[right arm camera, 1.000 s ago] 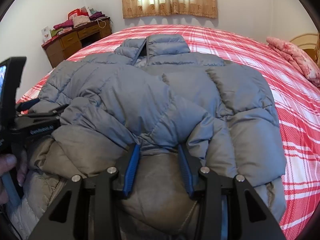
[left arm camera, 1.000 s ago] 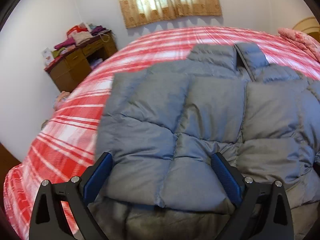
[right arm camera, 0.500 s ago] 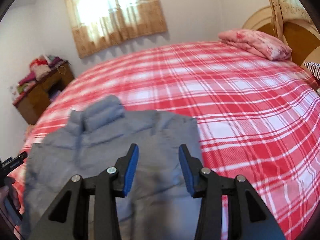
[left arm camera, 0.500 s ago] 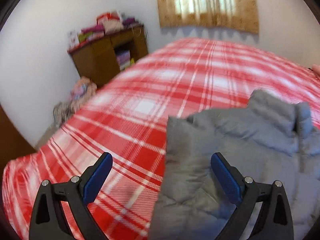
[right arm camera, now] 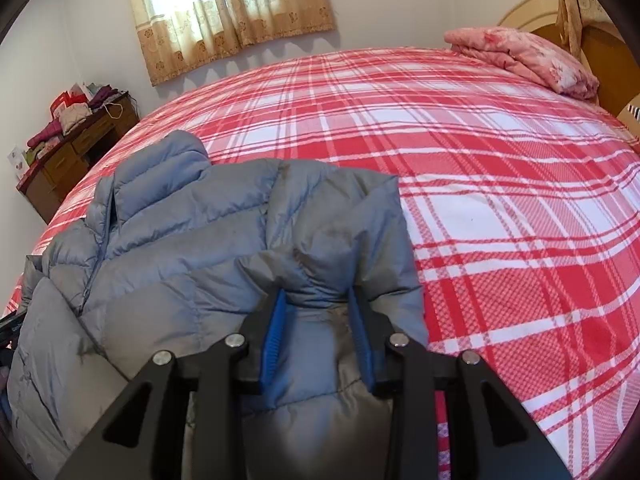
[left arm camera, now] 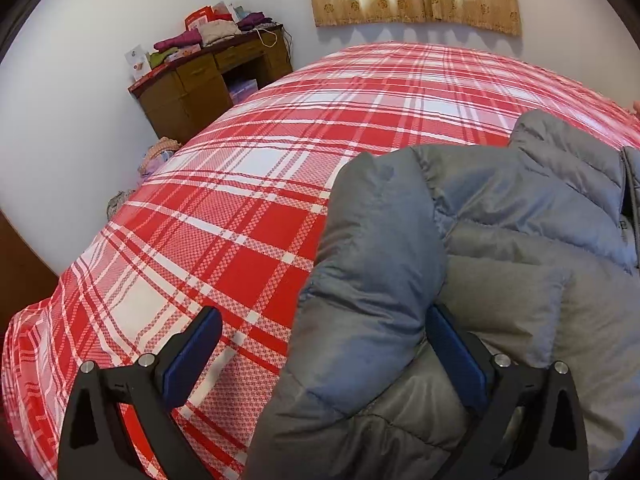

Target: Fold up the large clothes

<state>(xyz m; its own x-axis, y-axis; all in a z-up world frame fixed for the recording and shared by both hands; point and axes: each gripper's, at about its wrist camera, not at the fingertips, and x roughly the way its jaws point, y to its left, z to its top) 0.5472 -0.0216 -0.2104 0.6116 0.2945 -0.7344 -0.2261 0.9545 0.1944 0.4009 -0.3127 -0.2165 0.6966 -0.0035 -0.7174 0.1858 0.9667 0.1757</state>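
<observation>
A grey-blue puffer jacket [left arm camera: 500, 248] lies on the red plaid bed [left arm camera: 248, 208], its collar toward the far side. My left gripper [left arm camera: 320, 344] is wide open at the jacket's left edge, and a puffy fold of the jacket [left arm camera: 372, 264] lies between its fingers. In the right wrist view the jacket [right arm camera: 192, 256] fills the lower left. My right gripper [right arm camera: 320, 324] is partly closed around a bunched fold at the jacket's right edge [right arm camera: 320, 272]; the fabric fills the gap between its pads.
A wooden desk [left arm camera: 208, 80] piled with clothes stands by the wall at the far left. A pink folded quilt [right arm camera: 524, 56] and wooden headboard [right arm camera: 600, 52] are at the bed's far right. Curtains [right arm camera: 232, 12] hang on the back wall.
Both grippers moved from the jacket's lower hem up to its two side edges near the shoulders. The views swung outward, then settled low on the jacket.
</observation>
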